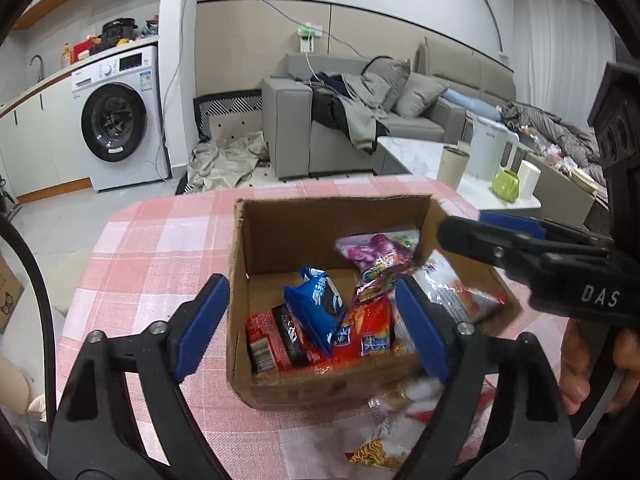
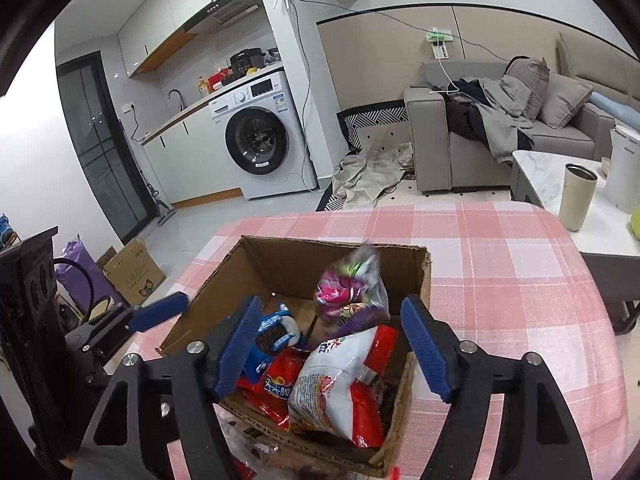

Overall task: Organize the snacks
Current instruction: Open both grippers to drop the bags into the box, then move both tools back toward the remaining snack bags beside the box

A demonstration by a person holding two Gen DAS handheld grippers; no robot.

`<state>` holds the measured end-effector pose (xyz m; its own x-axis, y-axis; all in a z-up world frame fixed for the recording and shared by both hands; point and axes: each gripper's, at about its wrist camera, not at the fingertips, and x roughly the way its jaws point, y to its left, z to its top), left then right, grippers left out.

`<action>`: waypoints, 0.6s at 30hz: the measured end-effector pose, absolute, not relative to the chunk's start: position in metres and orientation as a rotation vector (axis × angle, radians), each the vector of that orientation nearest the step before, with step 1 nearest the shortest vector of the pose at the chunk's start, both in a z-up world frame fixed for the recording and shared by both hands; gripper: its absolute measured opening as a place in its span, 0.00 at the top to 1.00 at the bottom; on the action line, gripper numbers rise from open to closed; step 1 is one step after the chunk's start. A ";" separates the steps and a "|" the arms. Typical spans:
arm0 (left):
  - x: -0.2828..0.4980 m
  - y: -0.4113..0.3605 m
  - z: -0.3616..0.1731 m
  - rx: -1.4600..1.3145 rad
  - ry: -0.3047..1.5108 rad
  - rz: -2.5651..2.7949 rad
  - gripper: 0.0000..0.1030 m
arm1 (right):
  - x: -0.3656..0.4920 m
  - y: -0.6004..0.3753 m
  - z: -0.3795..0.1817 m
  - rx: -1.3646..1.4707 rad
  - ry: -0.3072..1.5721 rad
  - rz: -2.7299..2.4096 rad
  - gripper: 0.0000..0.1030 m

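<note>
An open cardboard box [image 1: 280, 232] [image 2: 280, 264] stands on the pink checked tablecloth [image 1: 160, 248] [image 2: 500, 264]. Inside lie a blue cookie pack [image 1: 316, 308] [image 2: 276, 330], red snack packs [image 1: 280, 340] [image 2: 280, 388], a purple bag [image 1: 380, 256] [image 2: 352, 292] and a white-and-red bag [image 2: 340, 384]. My left gripper [image 1: 312, 328] is open and empty above the box's near side. My right gripper [image 2: 332, 344] is open and empty over the box; it also shows in the left wrist view [image 1: 464, 232] at the box's right wall. More snack packs [image 1: 400, 420] lie on the cloth in front of the box.
A low white table [image 1: 420, 156] [image 2: 560, 172] holds a beige cup [image 1: 452, 164] [image 2: 578, 196], a white kettle [image 1: 488, 148] and a green object [image 1: 506, 186]. A grey sofa [image 1: 360, 120] and a washing machine [image 1: 120, 120] stand behind. A cardboard box [image 2: 132, 268] sits on the floor.
</note>
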<state>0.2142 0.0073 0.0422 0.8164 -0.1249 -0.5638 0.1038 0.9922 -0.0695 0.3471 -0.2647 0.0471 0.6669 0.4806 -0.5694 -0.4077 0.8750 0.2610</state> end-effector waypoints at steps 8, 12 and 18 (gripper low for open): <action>0.185 0.009 0.052 -0.056 0.584 -0.080 0.00 | 0.320 -0.289 0.053 0.101 0.659 0.511 0.01; 0.168 0.012 0.055 -0.064 0.579 -0.077 0.00 | 0.306 -0.297 0.051 0.079 0.664 0.518 0.01; 0.140 0.013 0.053 -0.056 0.582 -0.070 0.00 | 0.282 -0.303 0.043 0.032 0.699 0.529 0.00</action>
